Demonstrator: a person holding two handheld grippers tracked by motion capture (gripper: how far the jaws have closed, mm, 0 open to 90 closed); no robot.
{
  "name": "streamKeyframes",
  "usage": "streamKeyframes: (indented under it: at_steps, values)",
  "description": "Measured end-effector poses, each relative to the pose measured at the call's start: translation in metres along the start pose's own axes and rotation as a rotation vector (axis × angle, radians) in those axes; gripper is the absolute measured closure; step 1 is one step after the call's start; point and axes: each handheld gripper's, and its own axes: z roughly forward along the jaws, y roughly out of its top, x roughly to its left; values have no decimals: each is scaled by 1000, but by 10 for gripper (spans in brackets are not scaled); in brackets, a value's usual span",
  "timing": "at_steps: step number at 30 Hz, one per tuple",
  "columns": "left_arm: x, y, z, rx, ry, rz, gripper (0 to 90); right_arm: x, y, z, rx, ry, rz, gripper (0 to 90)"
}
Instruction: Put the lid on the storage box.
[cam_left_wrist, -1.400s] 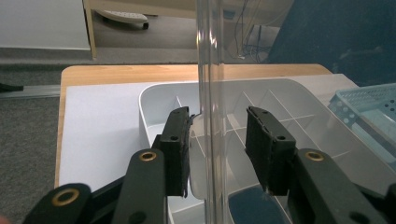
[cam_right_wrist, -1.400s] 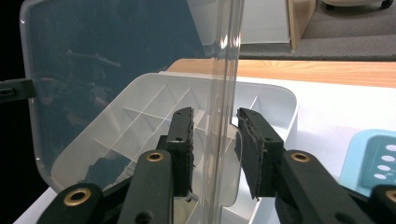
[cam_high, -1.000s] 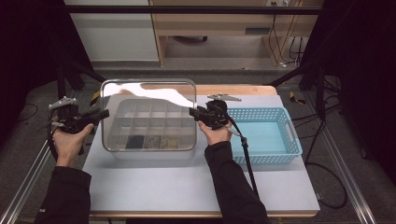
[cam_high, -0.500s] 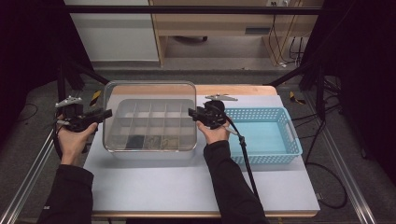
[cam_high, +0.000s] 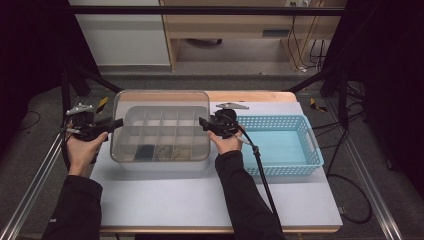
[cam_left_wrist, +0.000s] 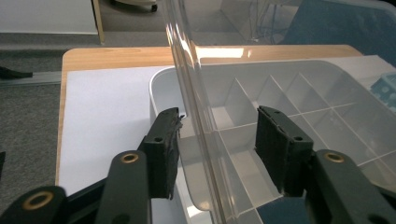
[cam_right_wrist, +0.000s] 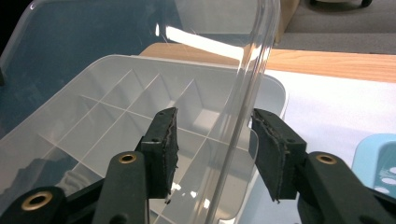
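Counts at this frame: one clear compartment box (cam_high: 165, 137) with one clear lid (cam_high: 161, 102) over it, grid read as three rows of five, fifteen cells. Three front-row cells (cam_high: 162, 151) held dark contents; individual pieces were too small to count. One blue perforated basket (cam_high: 280, 145). Two hand-held grippers: left gripper (cam_high: 112, 123), right gripper (cam_high: 204, 122).

Our left gripper (cam_left_wrist: 217, 154) has just been opening its fingers (cam_left_wrist: 163, 156) — the clear lid (cam_left_wrist: 187, 88) stands on edge between them, touching neither pad. Beyond lies the divided organizer box (cam_left_wrist: 299, 98) on the white-covered worktop (cam_left_wrist: 107, 107).
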Motion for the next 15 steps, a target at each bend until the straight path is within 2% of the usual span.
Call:
streamKeyframes:
  at_steps: [15]
  values:
    - [1, -3, 9, 33, 17, 12, 426, 5, -7, 13, -2, -37, -38, 417]
